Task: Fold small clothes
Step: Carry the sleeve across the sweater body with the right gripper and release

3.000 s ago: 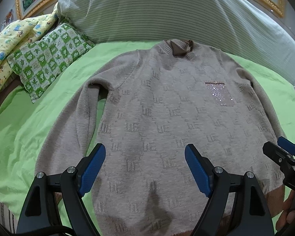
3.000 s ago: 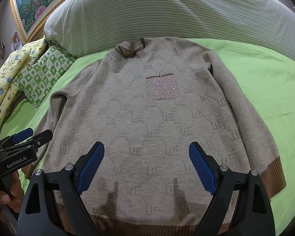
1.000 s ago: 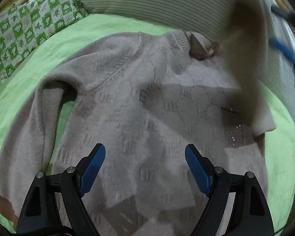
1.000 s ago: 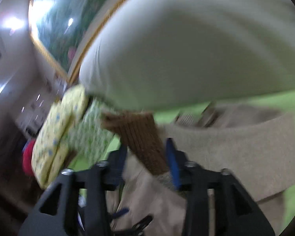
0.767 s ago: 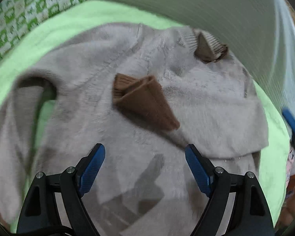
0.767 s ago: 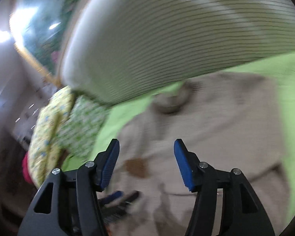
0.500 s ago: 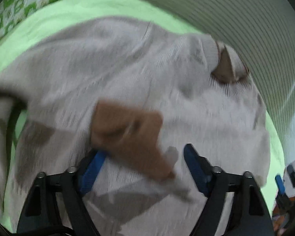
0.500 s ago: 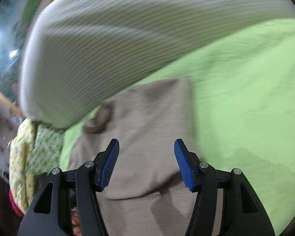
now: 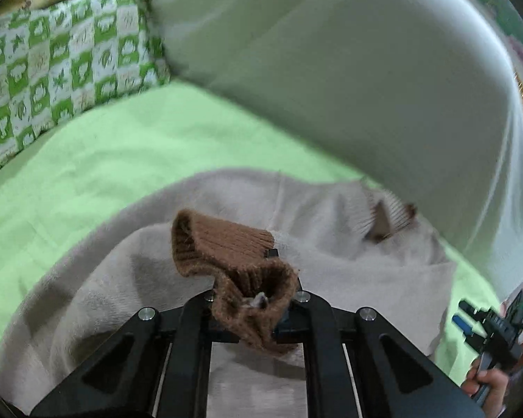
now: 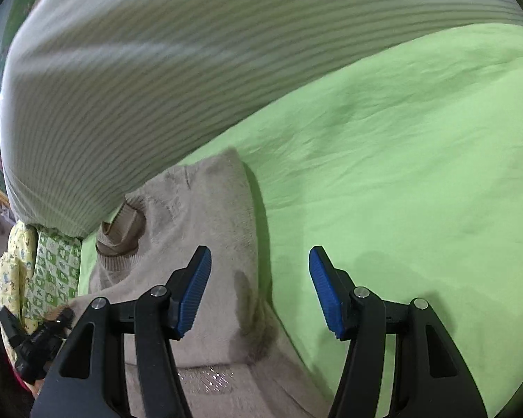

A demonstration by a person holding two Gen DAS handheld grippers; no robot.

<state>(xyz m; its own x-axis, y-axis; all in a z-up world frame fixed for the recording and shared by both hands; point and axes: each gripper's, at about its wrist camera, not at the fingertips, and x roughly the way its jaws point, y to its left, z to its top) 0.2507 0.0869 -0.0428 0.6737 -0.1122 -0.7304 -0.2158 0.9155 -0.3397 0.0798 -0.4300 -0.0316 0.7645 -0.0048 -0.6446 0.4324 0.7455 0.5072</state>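
A beige knit sweater lies on the green bedsheet, its collar toward the pillow. My left gripper is shut on the brown ribbed sleeve cuff and holds it over the sweater's chest. One sleeve lies folded across the body. My right gripper is open and empty, over the sweater's right edge and the bare sheet. It also shows at the lower right of the left wrist view.
A large striped grey pillow lies along the head of the bed. A green-and-white checked cushion and a yellow patterned cloth sit at the left. Green sheet stretches to the right of the sweater.
My right gripper dropped the sleeve across the sweater, opened and drew back to the right. My left gripper closed on the brown cuff and lifted it.
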